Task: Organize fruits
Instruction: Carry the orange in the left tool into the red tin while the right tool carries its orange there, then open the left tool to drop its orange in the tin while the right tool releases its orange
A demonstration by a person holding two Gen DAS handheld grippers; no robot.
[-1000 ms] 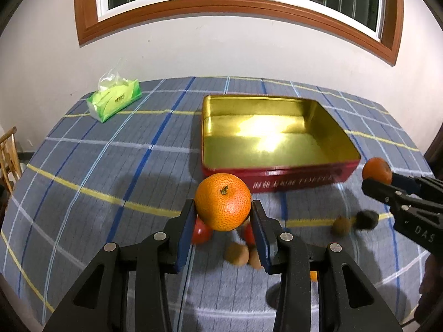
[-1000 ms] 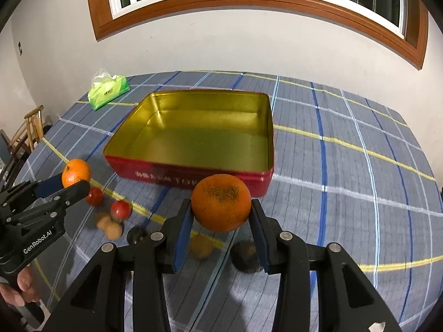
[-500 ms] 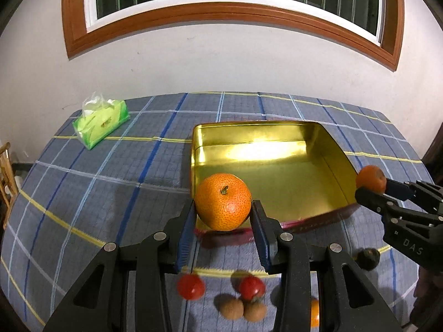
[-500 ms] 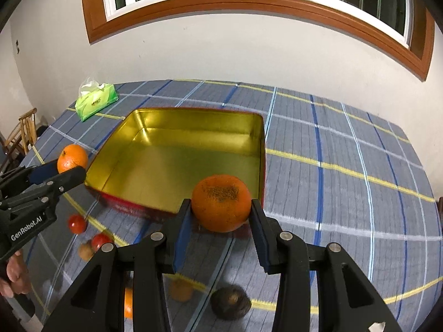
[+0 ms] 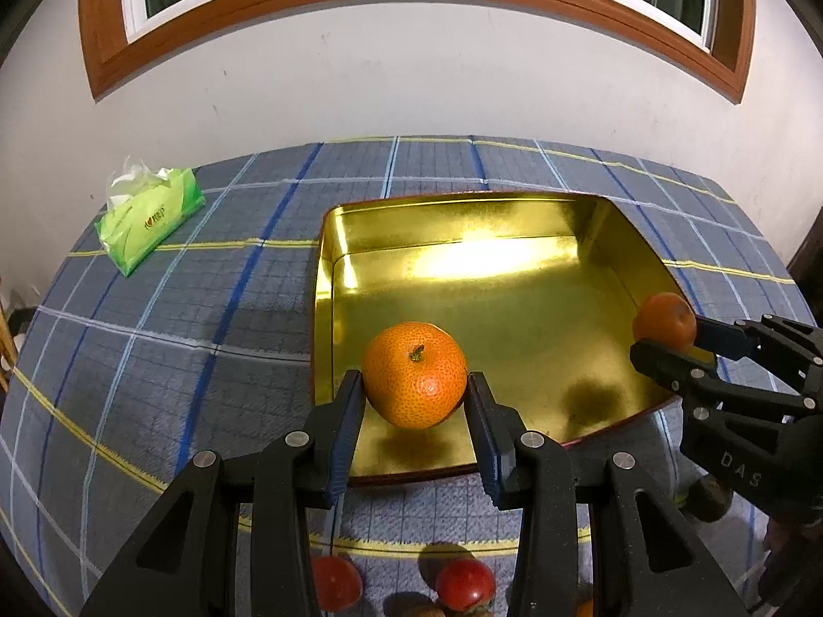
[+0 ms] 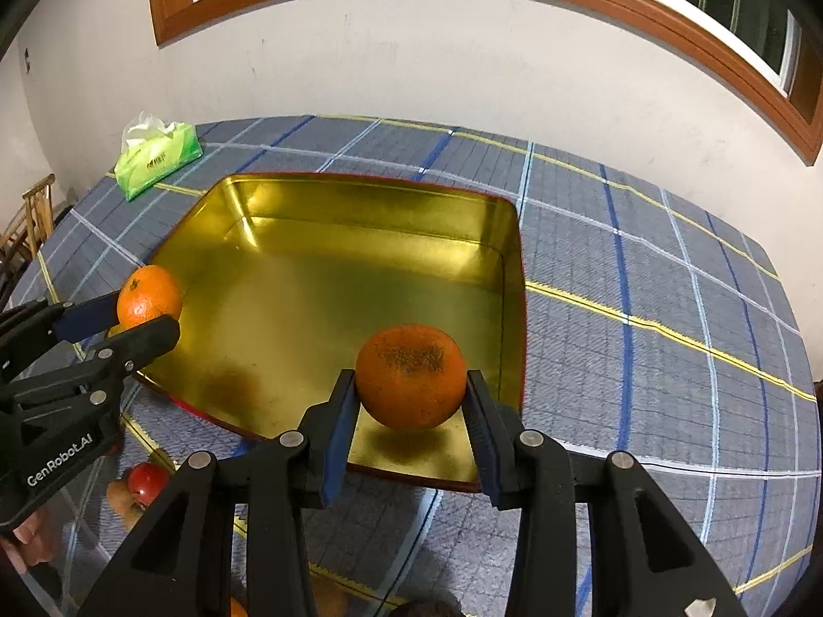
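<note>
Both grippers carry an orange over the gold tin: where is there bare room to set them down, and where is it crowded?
The tin floor is bare from wall to wall beneath the left gripper and the right gripper. The cloth between the tissue pack and the tin's left wall is bare too. It is crowded in front of the tin's near wall, where the red fruits lie.

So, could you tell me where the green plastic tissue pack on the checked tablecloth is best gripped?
Grip it across its short width, at mid-length, coming straight down. The green plastic tissue pack lies flat, long and narrow, with a white tissue tuft poking up towards its far end, so stay clear of that. It looks soft, so close gently. The left gripper would first have to release its stemmed orange.
</note>
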